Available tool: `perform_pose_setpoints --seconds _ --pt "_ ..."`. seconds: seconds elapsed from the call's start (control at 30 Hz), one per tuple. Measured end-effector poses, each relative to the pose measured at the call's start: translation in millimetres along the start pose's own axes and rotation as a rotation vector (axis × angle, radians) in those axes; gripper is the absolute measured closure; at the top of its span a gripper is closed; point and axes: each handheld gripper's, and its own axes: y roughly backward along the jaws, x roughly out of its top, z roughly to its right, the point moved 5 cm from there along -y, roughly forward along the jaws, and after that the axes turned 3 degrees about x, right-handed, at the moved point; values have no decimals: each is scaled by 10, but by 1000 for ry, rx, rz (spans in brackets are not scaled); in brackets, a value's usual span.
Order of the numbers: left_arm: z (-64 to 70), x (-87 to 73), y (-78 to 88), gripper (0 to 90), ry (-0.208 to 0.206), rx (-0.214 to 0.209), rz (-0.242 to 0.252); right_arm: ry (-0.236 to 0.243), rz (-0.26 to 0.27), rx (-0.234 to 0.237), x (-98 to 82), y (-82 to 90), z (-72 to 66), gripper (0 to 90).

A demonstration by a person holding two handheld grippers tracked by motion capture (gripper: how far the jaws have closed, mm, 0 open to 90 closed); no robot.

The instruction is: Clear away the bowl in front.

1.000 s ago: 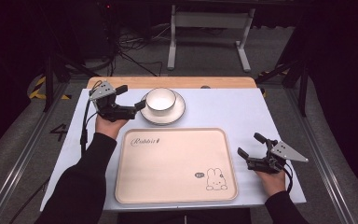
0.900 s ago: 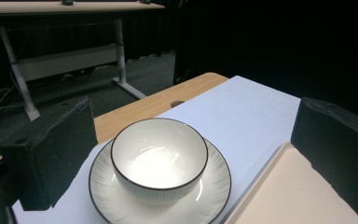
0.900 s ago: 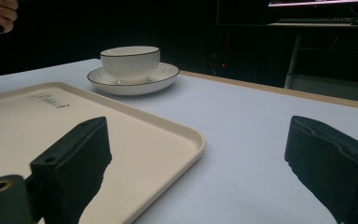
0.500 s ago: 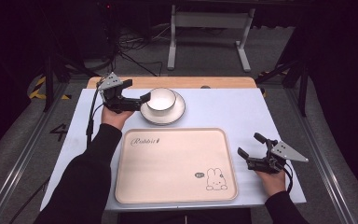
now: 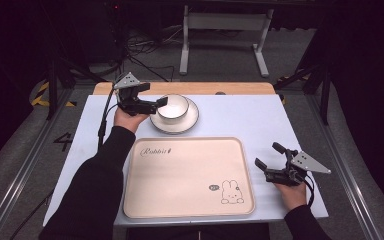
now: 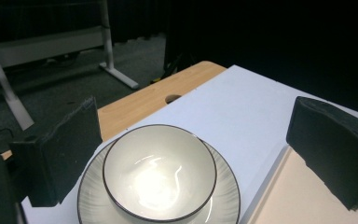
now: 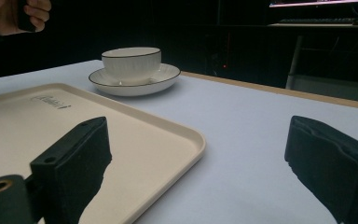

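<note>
A white bowl [image 5: 174, 105] with a dark rim sits on a matching plate [image 5: 192, 120] at the far middle of the white table. My left gripper [image 5: 153, 95] hovers just left of the bowl, open, with one jaw near the bowl's left rim. In the left gripper view the bowl [image 6: 161, 170] and plate [image 6: 227, 186] lie between and below the open gripper's [image 6: 196, 123] wide jaws. My right gripper [image 5: 267, 155] rests open on the table, right of the cream tray [image 5: 180, 175]. The right gripper [image 7: 200, 140] looks past the tray [image 7: 37, 126] at the bowl [image 7: 131, 58].
The cream tray, printed with a rabbit [image 5: 231, 192], fills the near middle of the table and holds nothing. A wooden strip [image 5: 230, 88] runs along the table's far edge. A desk frame [image 5: 220, 30] stands on the floor beyond.
My left gripper has moved right and farther back, up to the bowl's left side. The right gripper has stayed put.
</note>
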Motion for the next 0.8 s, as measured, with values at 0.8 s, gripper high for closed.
perform_pose_setpoints --seconds 0.8 --pt "70 -118 -415 87 -72 -108 -233 0 0 5 0 1 0 73"
